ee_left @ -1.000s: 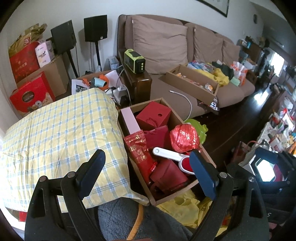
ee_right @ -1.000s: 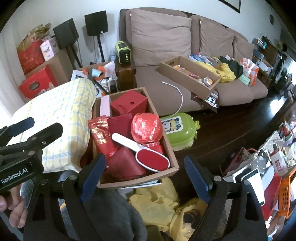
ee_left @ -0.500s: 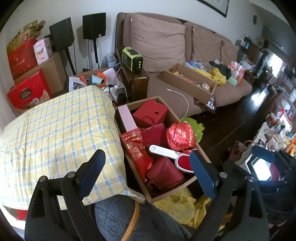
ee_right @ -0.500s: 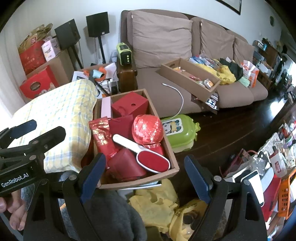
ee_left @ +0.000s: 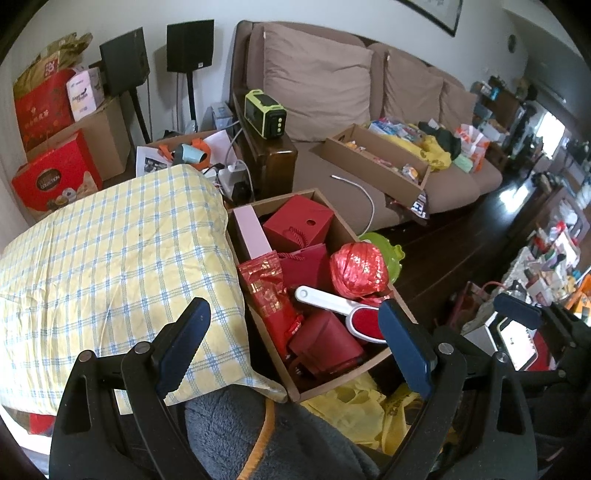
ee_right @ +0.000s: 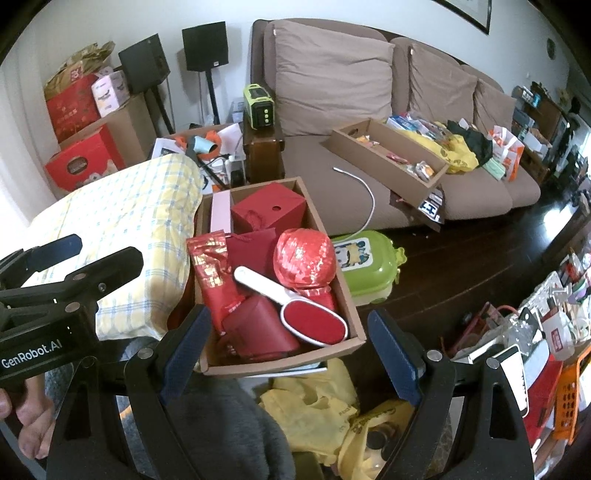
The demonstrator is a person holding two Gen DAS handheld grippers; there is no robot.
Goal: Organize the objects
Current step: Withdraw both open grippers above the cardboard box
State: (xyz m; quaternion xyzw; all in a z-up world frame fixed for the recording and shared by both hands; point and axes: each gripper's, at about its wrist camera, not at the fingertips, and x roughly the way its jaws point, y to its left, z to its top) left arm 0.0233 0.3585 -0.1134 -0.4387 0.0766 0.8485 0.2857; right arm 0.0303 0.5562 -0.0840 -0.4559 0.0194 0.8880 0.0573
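A brown sofa [ee_right: 399,122] with three back cushions is set against the white wall [ee_right: 229,11] at twelve o'clock. Two black speakers [ee_right: 205,46] are placed at eleven o'clock, and daylight is reflected on the dark wooden floor [ee_right: 480,251] at three o'clock.

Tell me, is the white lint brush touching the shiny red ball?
Cannot tell. In both views the lint brush passes just under the red ball, overlapping; neither shows contact.
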